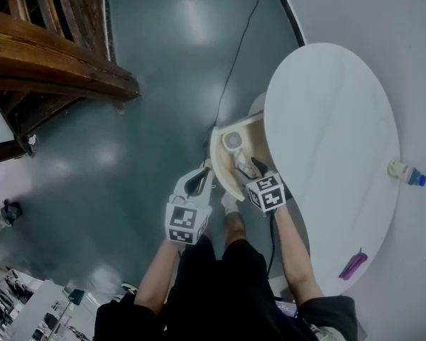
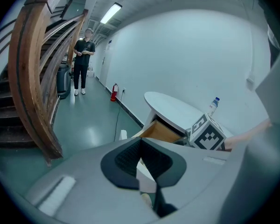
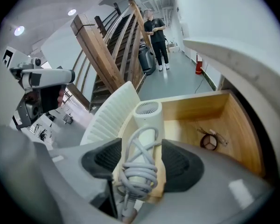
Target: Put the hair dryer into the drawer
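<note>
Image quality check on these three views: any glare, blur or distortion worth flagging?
Head view: soft ceiling-light glare patches on the glossy floor, table top evenly lit. Left gripper view: strong fisheye, the staircase bows, corners black. Right gripper view: same dark vignette, hair dryer sharp.

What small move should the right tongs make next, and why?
Probably draw the right gripper back out: its tongs stand apart on both sides of the hair dryer, which already lies in the open drawer.
</note>
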`<state>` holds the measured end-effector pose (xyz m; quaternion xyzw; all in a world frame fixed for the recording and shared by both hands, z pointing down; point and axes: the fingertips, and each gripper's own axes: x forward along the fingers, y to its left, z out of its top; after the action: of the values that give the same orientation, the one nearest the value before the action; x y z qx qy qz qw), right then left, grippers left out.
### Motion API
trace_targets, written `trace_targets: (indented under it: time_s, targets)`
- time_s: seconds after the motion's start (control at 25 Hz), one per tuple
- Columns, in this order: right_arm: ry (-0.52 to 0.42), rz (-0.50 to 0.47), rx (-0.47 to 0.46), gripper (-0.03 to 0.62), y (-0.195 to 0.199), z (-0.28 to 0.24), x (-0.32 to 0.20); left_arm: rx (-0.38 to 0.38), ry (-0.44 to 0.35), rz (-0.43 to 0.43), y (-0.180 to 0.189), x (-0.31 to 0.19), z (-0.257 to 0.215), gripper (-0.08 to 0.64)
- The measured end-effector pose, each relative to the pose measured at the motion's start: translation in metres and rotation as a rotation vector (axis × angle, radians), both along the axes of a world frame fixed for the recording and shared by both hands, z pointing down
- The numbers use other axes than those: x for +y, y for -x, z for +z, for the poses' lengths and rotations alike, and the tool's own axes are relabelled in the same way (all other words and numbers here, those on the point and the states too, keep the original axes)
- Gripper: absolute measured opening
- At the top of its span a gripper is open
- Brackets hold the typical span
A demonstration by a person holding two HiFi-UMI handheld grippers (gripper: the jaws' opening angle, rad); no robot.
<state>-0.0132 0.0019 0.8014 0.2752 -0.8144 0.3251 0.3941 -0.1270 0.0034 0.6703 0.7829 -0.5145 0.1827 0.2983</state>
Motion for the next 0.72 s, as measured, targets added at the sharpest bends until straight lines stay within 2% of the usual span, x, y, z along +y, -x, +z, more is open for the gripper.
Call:
trace_targets:
  time_s: [0.4, 0.64, 0.72]
  targets:
    - [-0.011, 0.002, -0.058, 0.254, 0.004, -0.047, 0.005, -0.012, -0.048, 0.03, -0.008, -0.004, -0.036, 0.008]
    - [-0.084, 0.032, -0.09, 0.235, 0.005, -0.09, -0.004, -0.019, -0.084, 0.041, -0.01, -0.009, -0.062, 0.008]
    - [-0.125, 0.055, -0.095, 0.208, 0.002, -0.108, -0.011, -0.019, -0.097, 0.043, -0.009, -0.011, -0.071, 0.008]
